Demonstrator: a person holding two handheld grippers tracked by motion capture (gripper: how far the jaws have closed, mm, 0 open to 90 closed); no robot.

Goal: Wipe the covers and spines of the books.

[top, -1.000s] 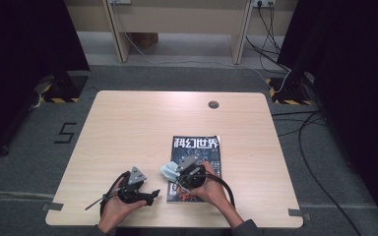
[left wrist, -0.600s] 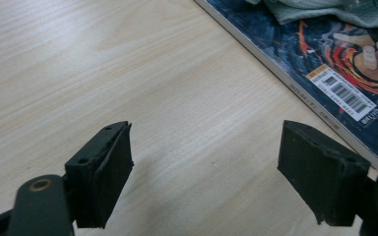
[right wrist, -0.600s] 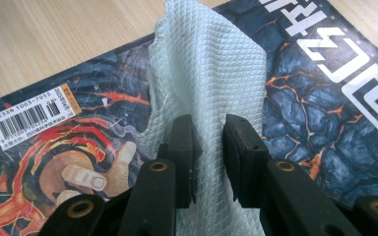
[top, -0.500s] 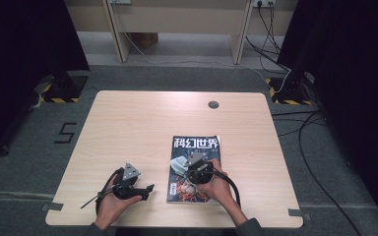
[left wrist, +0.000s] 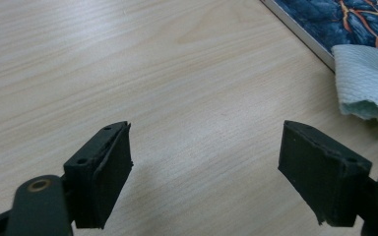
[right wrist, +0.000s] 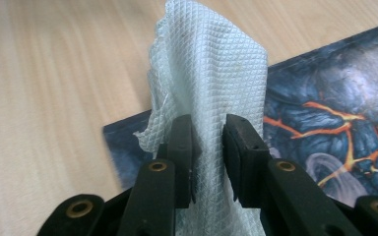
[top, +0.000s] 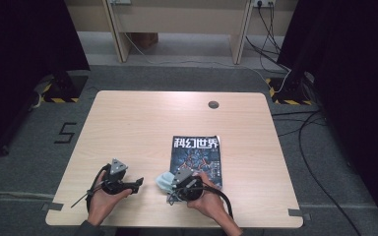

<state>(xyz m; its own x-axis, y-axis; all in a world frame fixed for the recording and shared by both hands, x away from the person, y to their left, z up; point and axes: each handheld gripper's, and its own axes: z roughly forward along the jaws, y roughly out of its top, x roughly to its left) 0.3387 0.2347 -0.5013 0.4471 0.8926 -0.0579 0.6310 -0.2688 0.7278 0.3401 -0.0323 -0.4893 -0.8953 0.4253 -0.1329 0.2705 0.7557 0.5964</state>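
Observation:
A pale blue-white cloth with a quilted weave is pinched between the jaws of my right gripper, which is shut on it. Under it lies a magazine with a dark cover, orange veins and white title characters, flat on the wooden table. The cloth hangs over the magazine's near left corner, where my right gripper holds it. My left gripper rests on the table to the left of the cloth, open with nothing between its pads. The cloth and the magazine's edge lie beyond its right jaw.
A round grey cable port sits in the table near the far edge. Cables trail over the floor to the right. A desk frame stands behind the table. Tape marks the near table corners.
My right gripper has slid left with the cloth, from over the magazine's cover to its near left corner. My left gripper has drifted left along the front edge.

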